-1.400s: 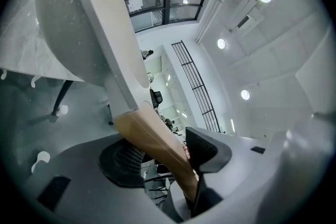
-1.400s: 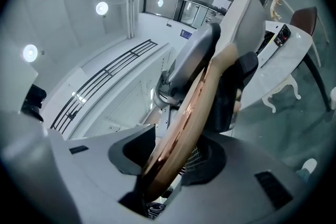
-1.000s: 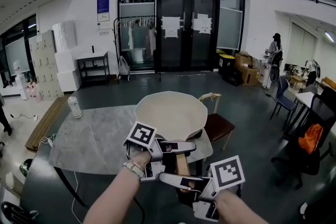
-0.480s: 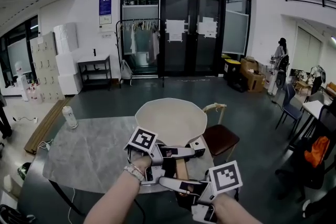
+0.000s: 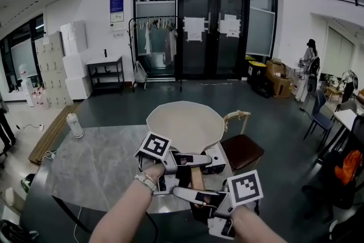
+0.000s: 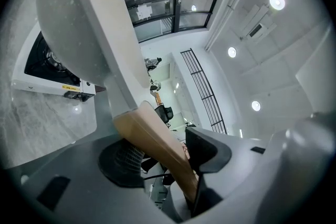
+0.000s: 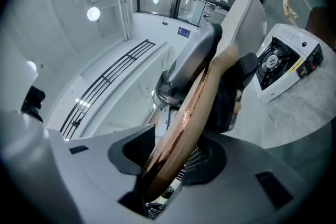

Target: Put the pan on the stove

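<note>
Cream pan (image 5: 185,125), wooden handle (image 5: 197,178), raised and tilted — above the white stove (image 7: 287,72), black burner showing

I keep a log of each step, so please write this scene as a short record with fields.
stove: white, on table, burner bare
pan: in the air, not on stove
handle: wooden, gripped by both grippers
left gripper: shut on handle, nearer pan
right gripper: shut on handle, nearer its end

The right gripper (image 7: 170,160) has both jaws pressed on the wooden handle (image 7: 197,107) of the pale pan (image 7: 242,10). Further along, the left gripper (image 7: 191,63) also holds this handle. A white stove (image 7: 286,68) stands on the marble table (image 7: 299,118).
</note>
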